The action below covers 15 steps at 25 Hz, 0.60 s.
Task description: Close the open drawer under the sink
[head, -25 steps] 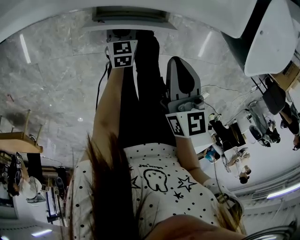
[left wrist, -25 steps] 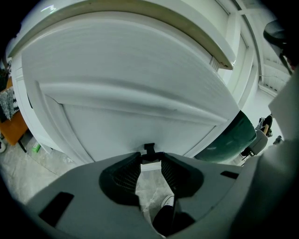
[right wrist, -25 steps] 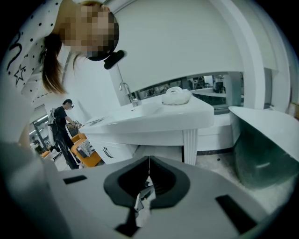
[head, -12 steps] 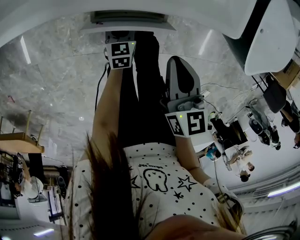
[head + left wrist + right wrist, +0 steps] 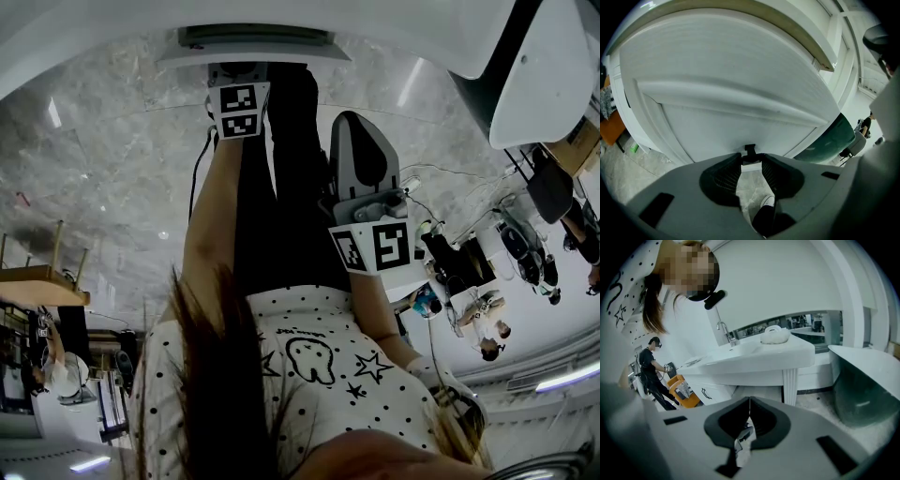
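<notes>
Since a second earlier, your left gripper [image 5: 750, 157] had edged slightly to the left against the drawer front, and little else had changed. Its fingers [image 5: 727, 174] stood a little apart, their tips pinching the small dark handle [image 5: 749, 151] between them. Behind the handle, the white drawer [image 5: 731, 108] filled that view. From your head camera the drawer sat at the top of the frame, under the sink's pale rim, and it looked still part way out.

Your right gripper [image 5: 749, 411] hung off to the side with its fingers clenched together on nothing, pointing toward another sink [image 5: 754, 355] across the room.

Your legs [image 5: 281, 187] stood between the two grippers on the marble floor [image 5: 112, 187], close to the drawer.

Your hold was on a small handle by the fingertips only. If you pushed at an angle, the tips could slide off and strike the panel. An off-centre shove could also twist the drawer in its runners and jam it short of shut. The cable [image 5: 199, 169] trailing from your left gripper hung near the drawer and might snag.
</notes>
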{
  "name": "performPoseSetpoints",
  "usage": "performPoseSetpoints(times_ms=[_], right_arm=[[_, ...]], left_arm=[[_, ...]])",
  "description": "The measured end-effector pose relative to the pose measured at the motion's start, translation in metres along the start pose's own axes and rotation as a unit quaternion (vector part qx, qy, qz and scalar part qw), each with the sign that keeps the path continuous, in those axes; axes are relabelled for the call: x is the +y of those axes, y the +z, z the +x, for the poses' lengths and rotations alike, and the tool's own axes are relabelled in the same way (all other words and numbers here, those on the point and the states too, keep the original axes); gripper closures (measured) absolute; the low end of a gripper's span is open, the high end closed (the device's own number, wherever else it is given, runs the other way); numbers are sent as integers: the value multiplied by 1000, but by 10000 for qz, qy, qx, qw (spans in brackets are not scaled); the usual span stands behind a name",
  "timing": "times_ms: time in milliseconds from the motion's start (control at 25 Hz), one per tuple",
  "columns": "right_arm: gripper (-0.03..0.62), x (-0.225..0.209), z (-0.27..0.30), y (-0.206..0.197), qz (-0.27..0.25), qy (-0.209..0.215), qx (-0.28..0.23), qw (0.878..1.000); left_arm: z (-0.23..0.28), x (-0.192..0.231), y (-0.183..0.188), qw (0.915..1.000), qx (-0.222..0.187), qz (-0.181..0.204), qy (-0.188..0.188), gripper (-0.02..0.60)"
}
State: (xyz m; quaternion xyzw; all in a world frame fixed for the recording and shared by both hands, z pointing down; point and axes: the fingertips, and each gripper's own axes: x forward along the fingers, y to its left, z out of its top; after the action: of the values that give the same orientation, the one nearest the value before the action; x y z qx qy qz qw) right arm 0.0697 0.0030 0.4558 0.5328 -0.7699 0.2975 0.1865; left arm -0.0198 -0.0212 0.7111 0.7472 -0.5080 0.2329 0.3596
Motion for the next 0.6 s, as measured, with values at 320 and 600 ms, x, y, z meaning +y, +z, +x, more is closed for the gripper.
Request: performPoseSetpoints(times_ms=[320, 600], right_arm=[[580, 0, 0, 1, 21, -16, 11, 10000], [580, -1, 1, -3, 38, -27, 30, 10000]], left_arm=[[0, -1, 4, 10000, -17, -34, 28, 445], [5, 1, 7, 10000, -48, -36, 23, 445]])
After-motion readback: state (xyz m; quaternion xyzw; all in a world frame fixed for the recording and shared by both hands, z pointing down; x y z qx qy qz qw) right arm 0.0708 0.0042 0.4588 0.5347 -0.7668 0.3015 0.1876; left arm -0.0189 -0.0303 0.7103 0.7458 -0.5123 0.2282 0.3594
